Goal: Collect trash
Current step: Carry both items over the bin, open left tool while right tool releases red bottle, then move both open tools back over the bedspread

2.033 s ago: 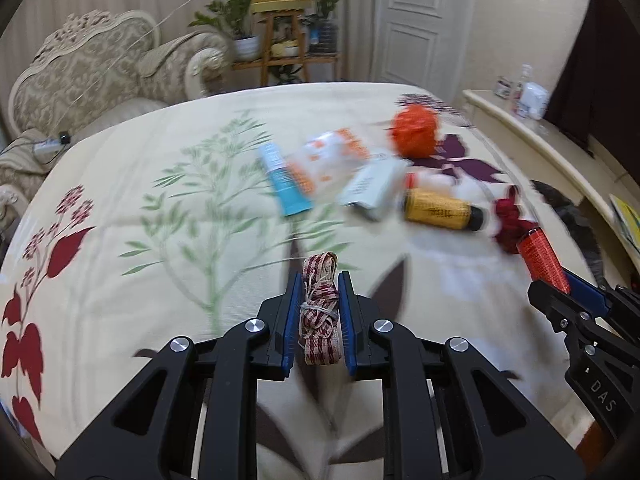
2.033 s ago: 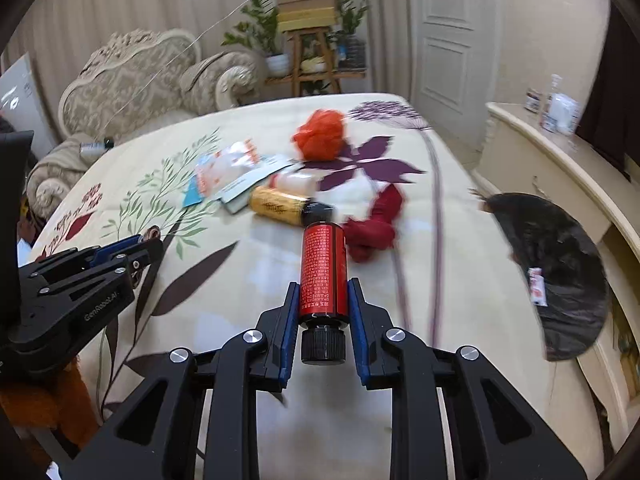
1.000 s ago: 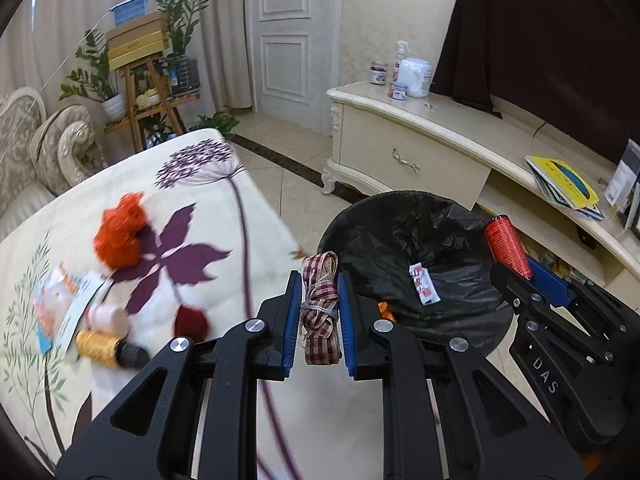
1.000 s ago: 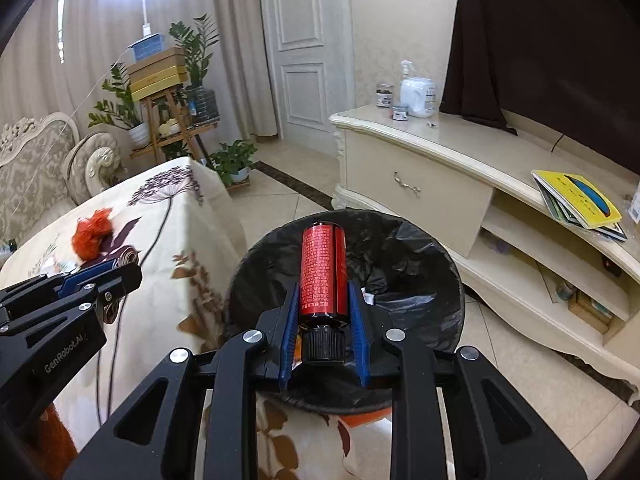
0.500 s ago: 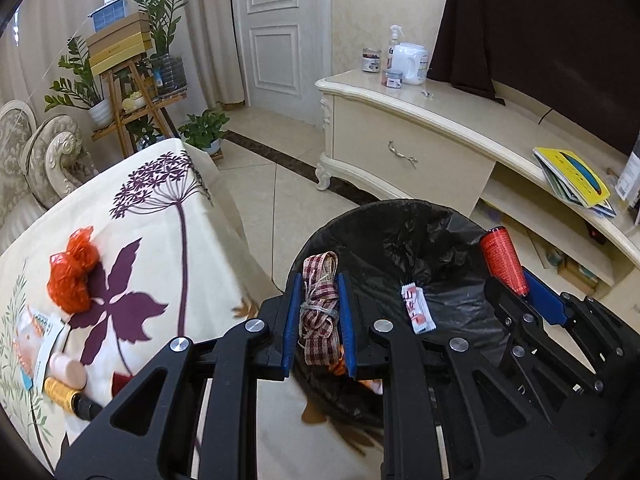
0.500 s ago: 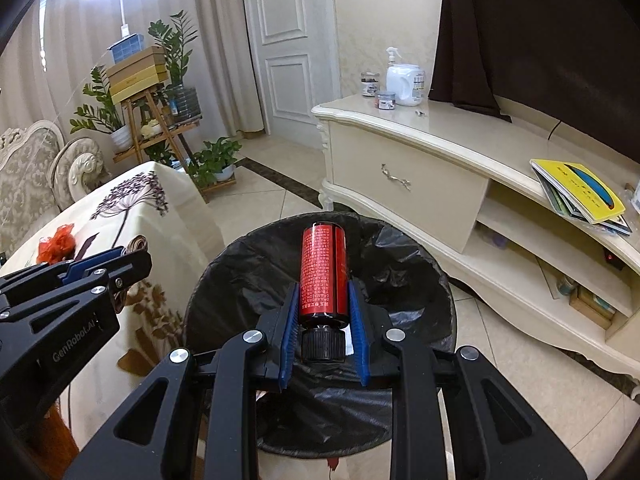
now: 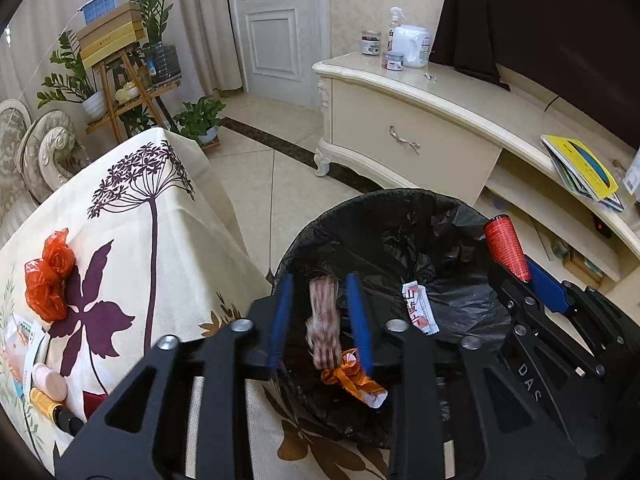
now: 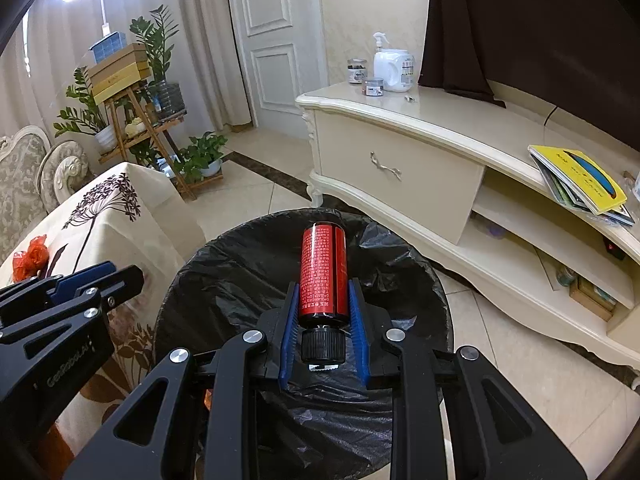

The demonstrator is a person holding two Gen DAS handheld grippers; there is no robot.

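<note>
The left gripper [image 7: 320,320] is positioned over the black-lined trash bin [image 7: 400,216]. Its jaws are opening, and the blurred checkered cloth bundle [image 7: 325,320] sits between the 2 blue pads with a gap on each side, above an orange wrapper [image 7: 352,380] and a white sachet [image 7: 418,307] inside the bin. The right gripper [image 8: 323,320] is clamped on the red bottle [image 8: 323,274], black cap toward the camera, over the same bin. An orange bag [image 7: 48,276] lies on the floral tablecloth [image 7: 152,248].
</note>
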